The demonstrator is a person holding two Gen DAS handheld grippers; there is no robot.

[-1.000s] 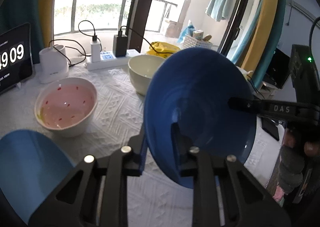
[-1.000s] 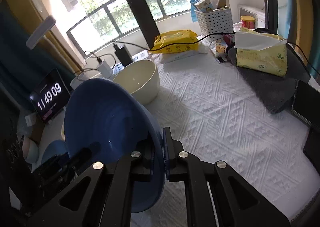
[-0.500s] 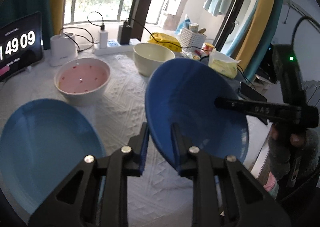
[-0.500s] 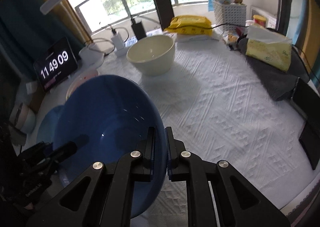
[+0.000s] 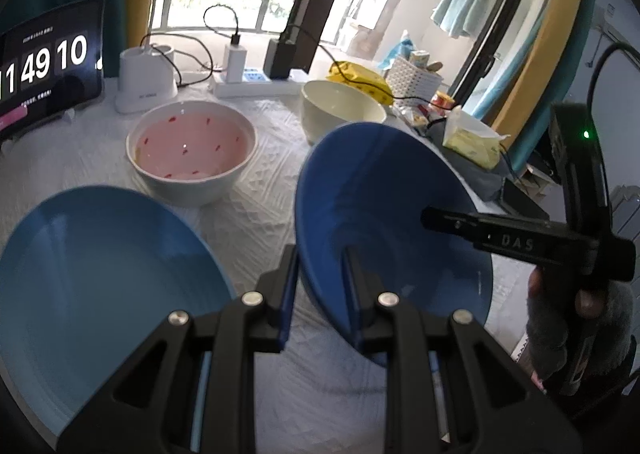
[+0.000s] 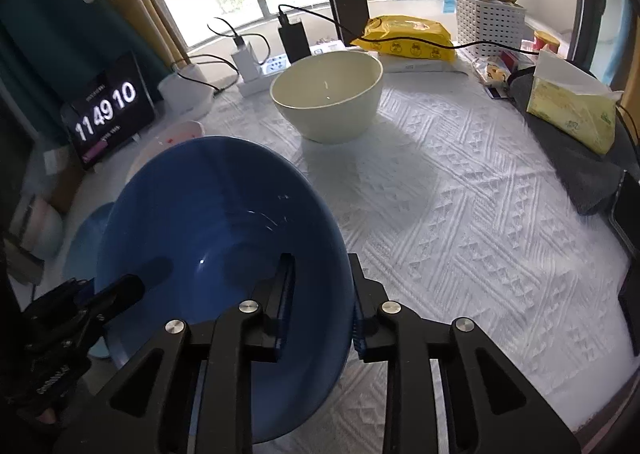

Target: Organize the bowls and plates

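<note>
The dark blue bowl [image 5: 384,213] is hanging tilted above the white cloth [image 6: 460,213], gripped at opposite sides of its rim. The left gripper [image 5: 320,266] is pinching the near rim, one finger inside the bowl and one outside. The right gripper [image 6: 320,274] is straddling the far rim, but its jaws have just been opening, and in its own view a gap is showing between the inner pad and the bowl wall (the outer pad is sitting close against the rim, though whether it is touching I cannot tell).

The left view is showing what the right view mostly hides: a light blue plate [image 5: 100,286] lying flat on the cloth just left of the bowl, and a pink bowl [image 5: 192,151] with red specks standing behind the plate. In the right view only slivers of these are peeking out past the bowl's rim. The left view is also catching the right gripper from the side, with a gloved hand [image 5: 576,330] wrapped around its handle.

The right view is giving the clearer look at the cream bowl [image 6: 326,95], standing upright well beyond the bowl, and at the tissue pack [image 6: 572,109] far to the bowl's right. A clock [image 6: 108,109] is glowing behind the bowl on the left in both views.
</note>
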